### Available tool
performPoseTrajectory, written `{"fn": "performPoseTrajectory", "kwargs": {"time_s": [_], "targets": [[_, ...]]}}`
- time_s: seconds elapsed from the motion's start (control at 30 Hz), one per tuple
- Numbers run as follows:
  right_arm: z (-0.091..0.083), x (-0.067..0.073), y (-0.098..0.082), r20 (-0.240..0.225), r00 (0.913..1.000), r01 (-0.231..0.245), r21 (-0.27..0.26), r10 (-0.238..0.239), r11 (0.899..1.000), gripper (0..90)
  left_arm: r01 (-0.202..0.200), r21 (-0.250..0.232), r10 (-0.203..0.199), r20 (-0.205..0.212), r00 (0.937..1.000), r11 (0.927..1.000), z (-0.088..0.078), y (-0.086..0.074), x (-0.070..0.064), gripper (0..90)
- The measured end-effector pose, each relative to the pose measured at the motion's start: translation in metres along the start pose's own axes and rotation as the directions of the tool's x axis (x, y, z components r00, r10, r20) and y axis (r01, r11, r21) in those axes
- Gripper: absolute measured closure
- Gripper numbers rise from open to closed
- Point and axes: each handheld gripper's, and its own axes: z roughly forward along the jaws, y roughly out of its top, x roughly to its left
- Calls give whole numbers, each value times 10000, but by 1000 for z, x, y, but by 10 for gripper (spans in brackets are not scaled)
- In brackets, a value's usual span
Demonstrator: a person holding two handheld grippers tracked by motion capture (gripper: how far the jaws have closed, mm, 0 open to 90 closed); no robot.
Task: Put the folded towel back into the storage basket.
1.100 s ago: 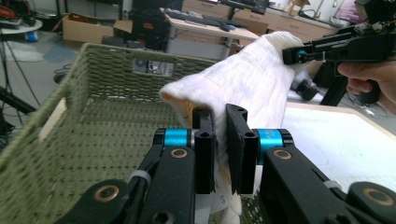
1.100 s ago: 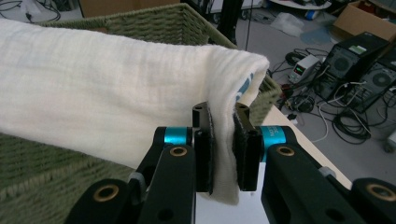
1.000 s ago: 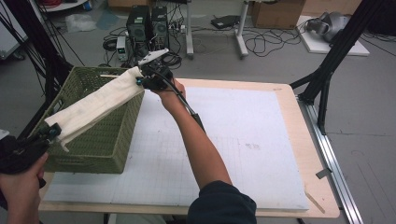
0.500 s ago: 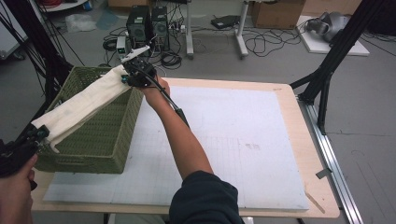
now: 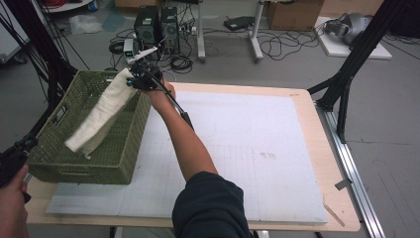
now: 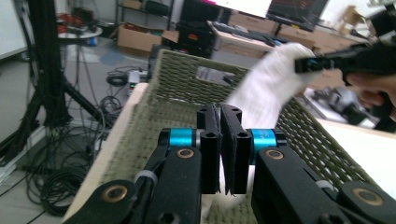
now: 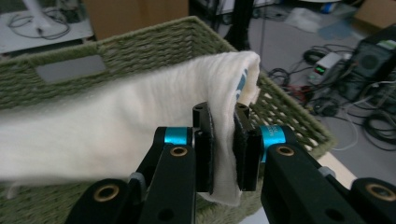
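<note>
A white towel (image 5: pixel 101 114) hangs slanted over the green woven basket (image 5: pixel 79 171) at the table's left. My right gripper (image 5: pixel 132 80) is above the basket's far right corner, shut on the towel's upper end; in the right gripper view the cloth (image 7: pixel 116 126) is pinched between the jaws of that gripper (image 7: pixel 223 116), with the basket (image 7: pixel 140 46) behind. The towel's lower end dangles free inside the basket. My left gripper (image 5: pixel 29 143) is off the basket's near left corner, and in its own view it (image 6: pixel 219 112) is shut on nothing, facing the basket (image 6: pixel 187 79), the towel (image 6: pixel 266 79) and the right gripper (image 6: pixel 308 65).
A white mat (image 5: pixel 257 148) covers the wooden table (image 5: pixel 341 198) to the right of the basket. Computer towers (image 5: pixel 156 25) and cables lie on the floor beyond the far edge. Black frame legs (image 5: pixel 346 84) stand at the right and at the far left.
The left gripper has let go of the towel's near end and drawn back. The towel now hangs from the right gripper alone, its free end dropped into the basket.
</note>
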Motion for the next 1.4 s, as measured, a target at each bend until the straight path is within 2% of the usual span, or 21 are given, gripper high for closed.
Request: {"fn": "performPoseTrajectory", "kwargs": {"time_s": [0.03,0.07,0.1,0.13,0.17,0.2,0.23,0.27,0.33,0.5,0.7,0.8,0.87,1.07,1.17,1.4], "targets": [[6,1,-1,-53,9993,378,361,-376,9986,812,41,-29,-41,-32,10000,10000,-1,0,1,859],[13,3,-4,-224,9986,496,698,-482,9963,770,70,-47,-71,-55,10000,10000,-1,0,2,860],[20,4,-6,-146,9985,531,831,-520,9951,672,115,-78,-115,-48,9999,9999,-2,0,2,859],[26,6,-7,-234,9986,491,818,-473,9954,644,125,-108,-125,-65,9999,9999,-2,0,2,859],[30,10,-7,-105,9983,573,891,-566,9944,559,109,-110,-110,-60,9999,9999,-3,1,3,857],[35,14,-6,404,9967,657,1013,-701,9927,420,121,-138,-122,-80,9999,9998,-3,1,3,851],[39,16,-4,968,9926,610,1188,-727,9910,329,142,-173,-144,-93,9999,9997,-4,2,3,842],[40,17,-1,1477,9871,433,1217,-612,9916,286,151,-178,-152,-72,9999,9997,-4,2,3,836],[37,15,5,1715,9840,361,716,-479,9968,282,141,-168,-142,-66,9999,9998,-3,1,3,826],[23,8,12,1978,9798,213,396,-287,9990,282,184,-107,-184,-4,9998,9998,-1,0,3,805],[7,3,13,2030,9792,70,7,-70,10000,280,116,-73,-116,81,9999,9999,1,-1,1,781],[-3,3,11,1906,9816,-14,-318,74,9995,276,93,-43,-93,154,9998,9999,3,-2,-1,732],[-9,3,9,1773,9842,65,-433,13,9990,274,55,-12,-55,218,9997,10000,5,-3,-2,712],[-32,1,-2,1525,9879,-185,-675,286,9975,259,74,69,-77,433,9990,9999,9,-4,-4,622],[-46,2,-7,1478,9886,-156,-827,278,9965,256,114,26,-115,603,9981,9999,10,-4,-5,589],[-77,3,-28,1431,9889,-275,-900,402,9956,217,-7,150,-7,948,9955,9999,14,-5,-10,556]]}}
